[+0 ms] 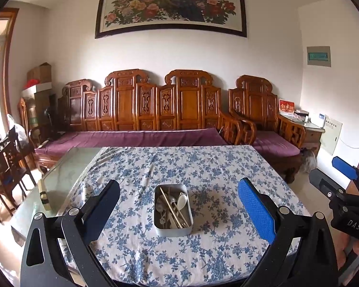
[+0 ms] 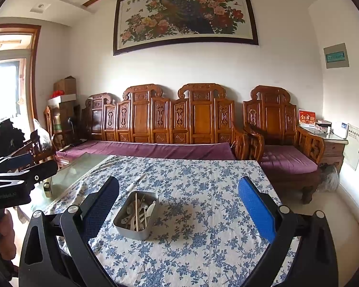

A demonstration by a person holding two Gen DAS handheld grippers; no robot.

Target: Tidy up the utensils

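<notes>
A grey metal tin stands on the blue floral tablecloth. It holds several utensils: a white plastic spoon and fork, metal spoons and chopsticks. My left gripper is open and empty, held above and in front of the tin. The tin also shows in the right wrist view, with its utensils. My right gripper is open and empty, to the right of the tin. It also shows at the right edge of the left wrist view.
The cloth covers part of a glass-topped table; a small object lies on the bare glass at the left. A carved wooden sofa with purple cushions stands behind the table, and an armchair at the right.
</notes>
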